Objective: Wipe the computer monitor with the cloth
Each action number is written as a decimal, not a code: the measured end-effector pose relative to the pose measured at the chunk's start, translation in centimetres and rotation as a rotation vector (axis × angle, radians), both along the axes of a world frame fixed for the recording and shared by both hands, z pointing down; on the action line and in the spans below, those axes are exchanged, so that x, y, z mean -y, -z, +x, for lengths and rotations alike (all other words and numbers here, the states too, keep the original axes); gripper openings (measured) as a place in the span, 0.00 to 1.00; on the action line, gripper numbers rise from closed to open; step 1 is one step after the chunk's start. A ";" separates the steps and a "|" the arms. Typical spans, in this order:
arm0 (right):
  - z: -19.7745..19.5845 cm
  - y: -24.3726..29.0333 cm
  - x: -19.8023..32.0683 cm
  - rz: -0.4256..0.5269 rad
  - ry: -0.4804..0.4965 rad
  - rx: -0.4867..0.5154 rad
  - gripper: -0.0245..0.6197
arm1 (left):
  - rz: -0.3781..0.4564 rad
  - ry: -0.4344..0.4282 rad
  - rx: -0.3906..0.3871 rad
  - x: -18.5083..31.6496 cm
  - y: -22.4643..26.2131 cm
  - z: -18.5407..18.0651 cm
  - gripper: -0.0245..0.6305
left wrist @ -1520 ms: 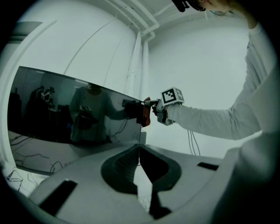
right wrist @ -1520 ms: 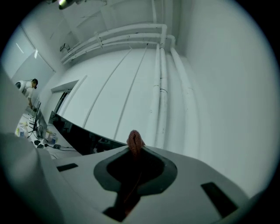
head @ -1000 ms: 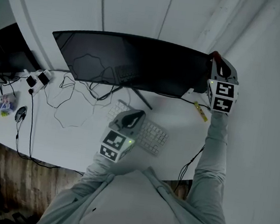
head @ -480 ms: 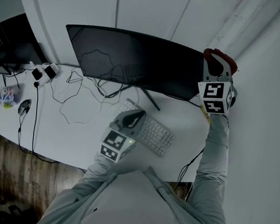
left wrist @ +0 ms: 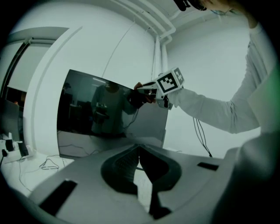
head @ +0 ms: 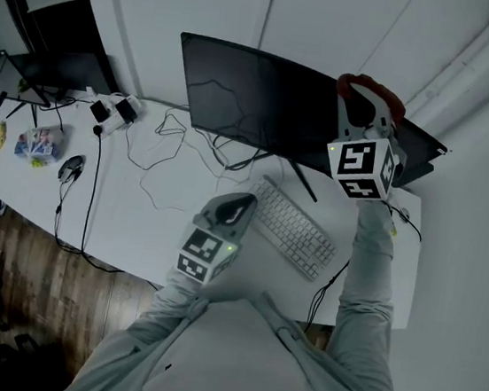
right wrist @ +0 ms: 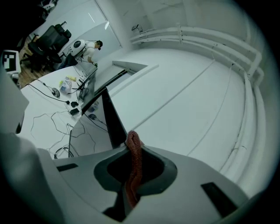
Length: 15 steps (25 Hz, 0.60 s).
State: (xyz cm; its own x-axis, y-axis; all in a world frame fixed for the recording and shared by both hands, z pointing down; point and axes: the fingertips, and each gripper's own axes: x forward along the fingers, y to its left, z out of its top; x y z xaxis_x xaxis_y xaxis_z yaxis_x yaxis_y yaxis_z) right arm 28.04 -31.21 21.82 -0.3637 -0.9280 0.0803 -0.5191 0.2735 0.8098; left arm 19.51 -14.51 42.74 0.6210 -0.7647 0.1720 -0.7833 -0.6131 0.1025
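Observation:
A wide dark monitor (head: 257, 102) stands on the white desk (head: 153, 214) against the wall. My right gripper (head: 364, 100) is up at the monitor's top edge, a little in from its right end, shut on a red cloth (head: 391, 100). In the right gripper view the cloth (right wrist: 134, 164) sticks up from between the jaws, beside the monitor's edge (right wrist: 109, 118). My left gripper (head: 236, 202) hangs low over the desk in front of the monitor, shut and holding nothing. The left gripper view shows the screen (left wrist: 109, 113) and the right gripper (left wrist: 168, 82) pressing the cloth (left wrist: 139, 95) on it.
A white keyboard (head: 298, 229) lies slantwise under the monitor. Loose cables (head: 169, 158), plug adapters (head: 113, 110), a mouse (head: 69, 167) and small items (head: 35, 143) lie to the left. A second dark screen (head: 65, 68) stands at far left. The desk's front edge drops to a wooden floor (head: 26, 295).
My right gripper with the cloth has moved left from the monitor's right end along its upper part. The head view has swung left. The left gripper has stayed put.

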 end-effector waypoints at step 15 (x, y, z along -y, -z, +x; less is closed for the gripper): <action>-20.5 -0.2 1.2 0.017 0.120 0.008 0.10 | -0.016 0.068 0.017 1.1 -0.9 -16.7 0.07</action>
